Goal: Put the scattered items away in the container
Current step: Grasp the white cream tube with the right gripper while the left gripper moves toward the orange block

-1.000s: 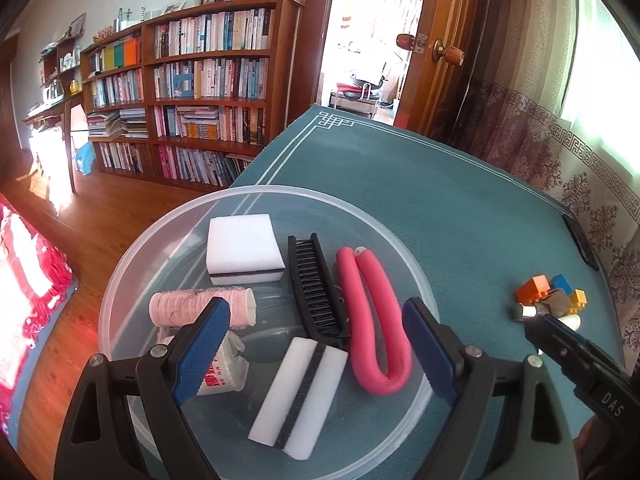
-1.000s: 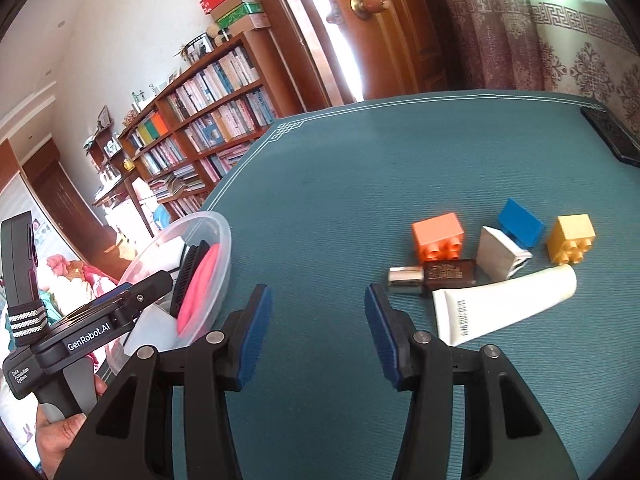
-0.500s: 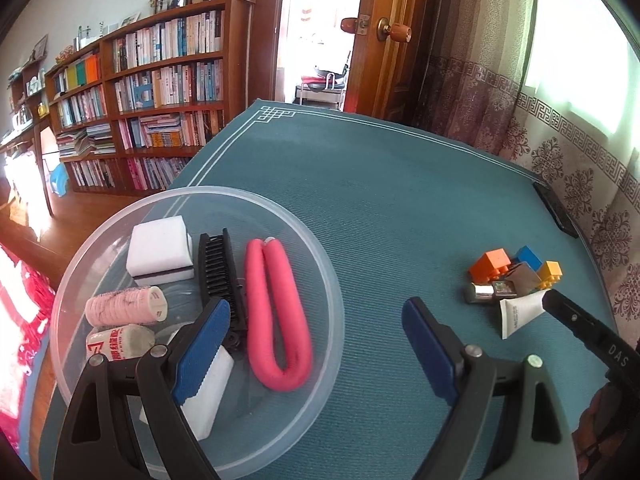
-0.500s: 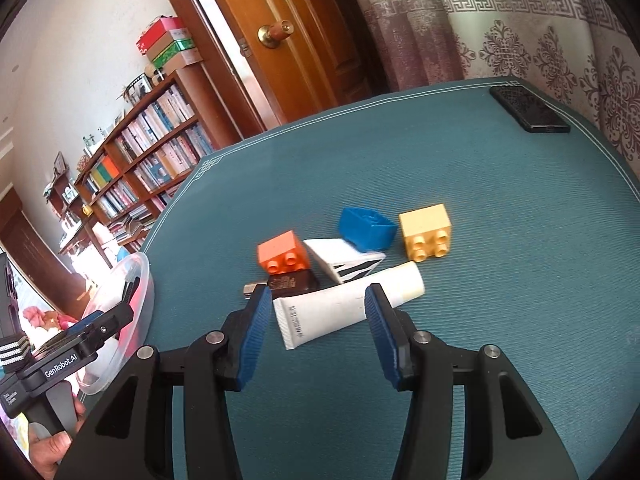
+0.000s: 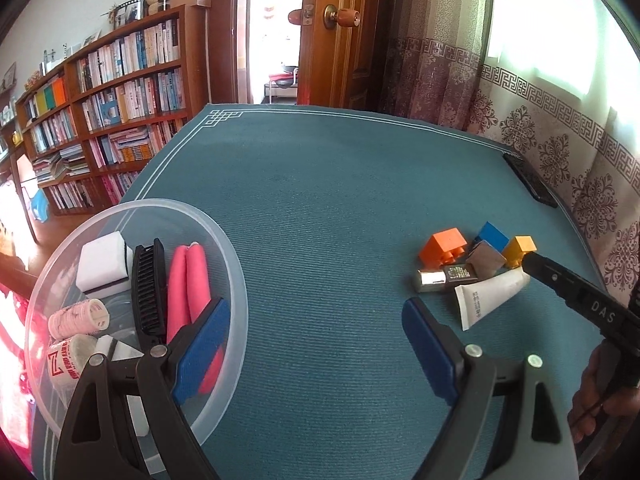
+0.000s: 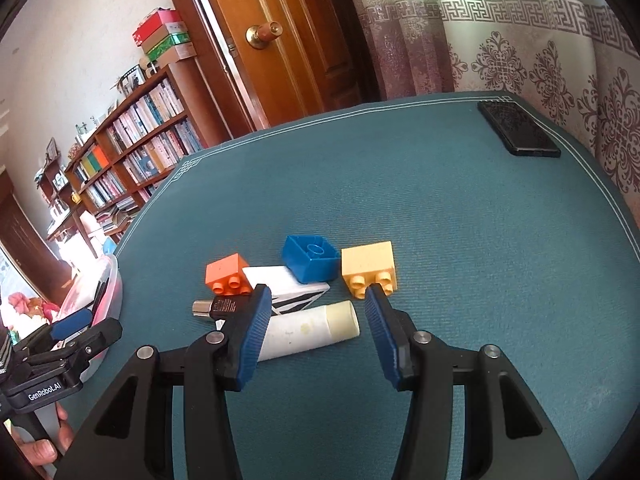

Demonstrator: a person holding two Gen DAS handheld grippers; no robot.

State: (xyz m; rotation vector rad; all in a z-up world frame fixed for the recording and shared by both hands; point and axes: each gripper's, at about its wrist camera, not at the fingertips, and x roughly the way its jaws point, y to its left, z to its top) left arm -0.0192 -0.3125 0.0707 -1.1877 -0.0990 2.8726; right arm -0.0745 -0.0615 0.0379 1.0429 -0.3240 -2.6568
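Note:
A clear round container (image 5: 236,280) sits at the table's left with a white sponge (image 5: 105,262), black comb (image 5: 148,280), pink curler (image 5: 188,276) and small rolls inside. My left gripper (image 5: 316,320) is open over bare cloth, right of that container. A small heap lies to the right: orange brick (image 6: 226,274), blue brick (image 6: 310,258), yellow brick (image 6: 370,266), white box (image 6: 286,284), dark bottle (image 6: 218,307) and white tube (image 6: 308,330). My right gripper (image 6: 316,308) is open, its fingers either side of the tube's cap end, not touching it.
A black phone (image 6: 516,128) lies at the table's far right edge. Patterned curtains (image 6: 520,48) hang behind it, and a wooden door (image 6: 288,40) and bookshelves (image 5: 120,92) stand beyond the table. The left gripper's body (image 6: 60,360) and a hand show in the right wrist view.
My left gripper has swung right, off the container, over the open cloth. My right gripper has moved in on the heap until its fingers straddle the white tube.

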